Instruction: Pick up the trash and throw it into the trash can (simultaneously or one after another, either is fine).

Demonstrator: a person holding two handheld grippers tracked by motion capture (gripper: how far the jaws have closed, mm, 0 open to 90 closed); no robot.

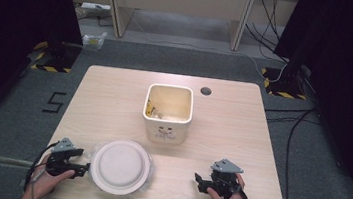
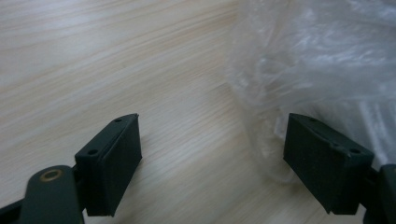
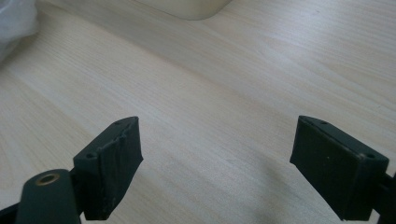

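Note:
A white round plate (image 1: 120,166) wrapped in clear plastic film lies near the table's front edge, left of centre. My left gripper (image 1: 84,168) is open just left of the plate. In the left gripper view the crinkled film (image 2: 317,60) reaches between the jaws on the right side, and nothing is gripped. My right gripper (image 1: 198,181) is open over bare wood at the front right, pointing left toward the plate. A cream square bin (image 1: 168,109) with scraps inside stands at mid-table; its base (image 3: 187,7) appears at the top of the right gripper view.
The wooden table (image 1: 240,137) has a round cable hole (image 1: 205,91) behind the bin. Bare wood spreads around the bin and between the two grippers. Cables run over the grey floor on the right, and dark curtains hang on both sides.

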